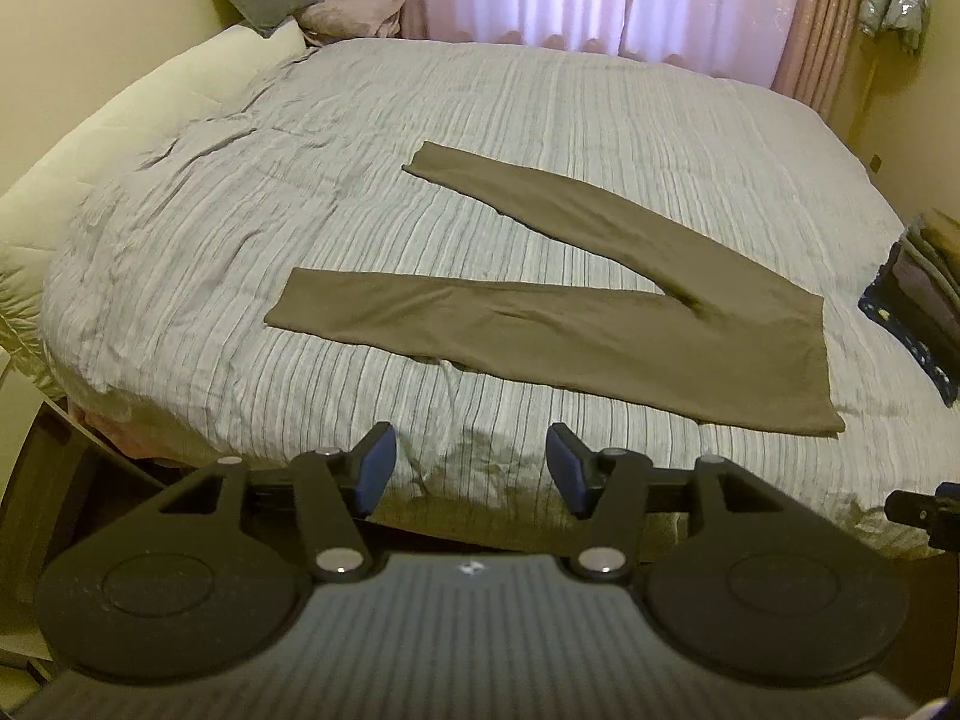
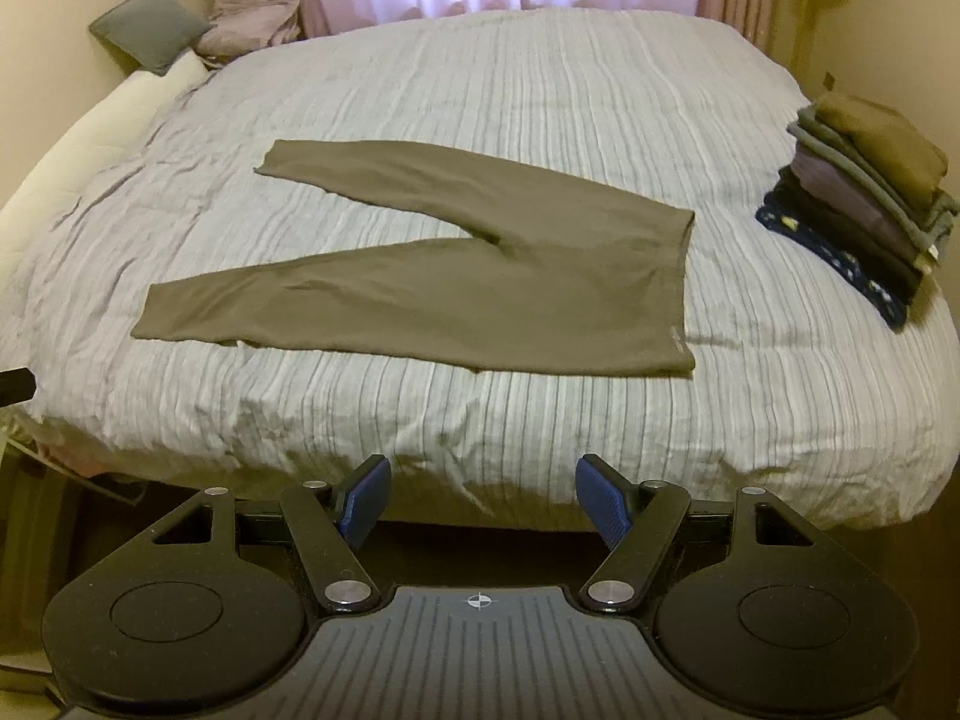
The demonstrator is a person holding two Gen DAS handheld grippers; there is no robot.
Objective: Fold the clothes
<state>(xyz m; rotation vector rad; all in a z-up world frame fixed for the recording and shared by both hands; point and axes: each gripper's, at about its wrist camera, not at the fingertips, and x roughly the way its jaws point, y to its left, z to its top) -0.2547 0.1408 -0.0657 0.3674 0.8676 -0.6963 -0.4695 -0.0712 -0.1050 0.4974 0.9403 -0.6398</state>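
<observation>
- The left hand-held gripper [image 1: 471,468] sits at the bottom of its view with its blue pads wide apart and nothing between them.
- The right hand-held gripper [image 2: 483,495] is at the bottom of its view too, also wide and empty.
- Both hang over the near edge of the bed with the grey striped cover [image 2: 480,90], away from the cloth.
- The brown soft stretchy pants [image 2: 432,282] lie flat in the middle of the right view. The legs spread like a V toward the left, and the waist is on the right.
- I think the next job is to lay one leg on top of the other.
- To do it well, pinch the far leg at its end in the upper left and near the waist, one gripper at each spot.
- Lift just a little, bring it to the near leg, and line up the edges.
- Grab only the pants, not the cover under them.
- The stack of folded clothes in dark and brown colours [image 2: 864,180] waits at the right edge, so keep clear of it.
</observation>
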